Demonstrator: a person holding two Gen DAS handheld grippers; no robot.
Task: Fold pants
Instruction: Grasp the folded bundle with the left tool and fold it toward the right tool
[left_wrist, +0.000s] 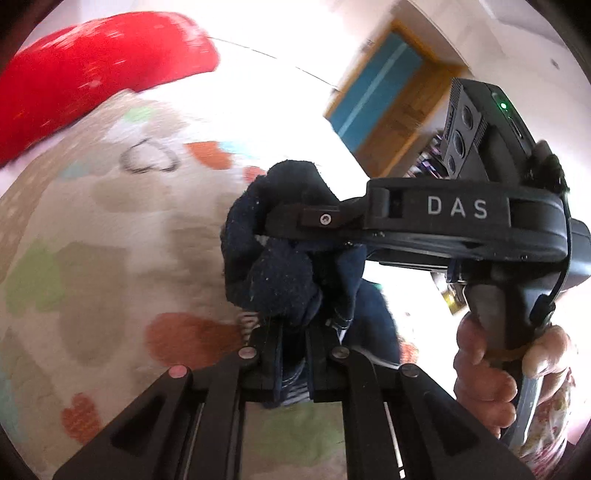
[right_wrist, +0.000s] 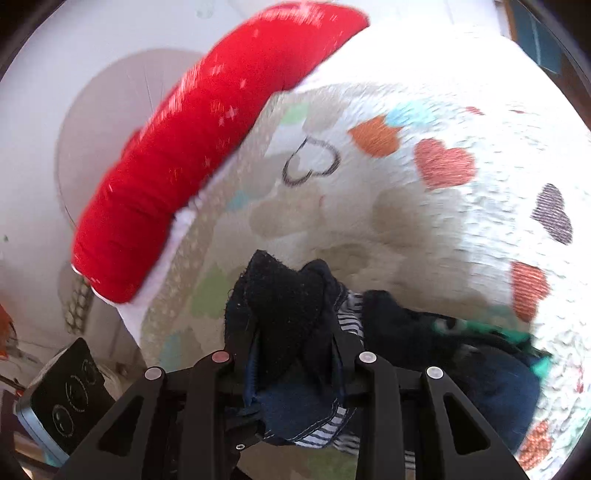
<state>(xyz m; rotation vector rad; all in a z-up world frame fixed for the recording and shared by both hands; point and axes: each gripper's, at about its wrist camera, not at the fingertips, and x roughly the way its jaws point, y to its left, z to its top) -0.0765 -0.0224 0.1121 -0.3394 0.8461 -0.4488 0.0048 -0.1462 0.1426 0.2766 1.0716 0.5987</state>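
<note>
Both grippers clamp bunched dark navy pants (left_wrist: 280, 258) and hold them above the heart-print bedspread (left_wrist: 110, 229). Left gripper (left_wrist: 293, 325) is narrow, jaws pinched on a wad of the fabric that swells out past the fingertips. Right gripper (left_wrist: 295, 221) comes in sideways in the left wrist view, its jaws buried in the same wad, just beside the left one, nearly touching. The person's right hand (left_wrist: 491, 365) wraps its handle.

In the right wrist view the right gripper (right_wrist: 295, 354) is likewise closed on the pants (right_wrist: 288, 306); a striped inner lining shows at the edge, and more of the garment trails off toward the bedspread (right_wrist: 424, 206), right of the jaws, with a green bit of cloth (right_wrist: 480, 328) mixed in. Cannot tell whether that green piece belongs to the pants.

A red pillow (right_wrist: 207, 136) lies along the far edge of the bedspread. A dark phone-like device (right_wrist: 70, 391) sits off the bedspread's near left corner. A blue door (left_wrist: 376, 96) is beyond the bedspread.

Step, by my read: carrying or bringing two grasped edges together, a fold in mid-air or a lift to shake it out. Frames are motion-blurred, so which one is unclear. Fold looks early; the garment is crumpled, no flat layers visible.

Next move likely calls for spreading the grippers apart to tension the cloth, then lowering it flat onto the bedspread clear of the pillow. Grips must hold; bunched fabric may slip.
</note>
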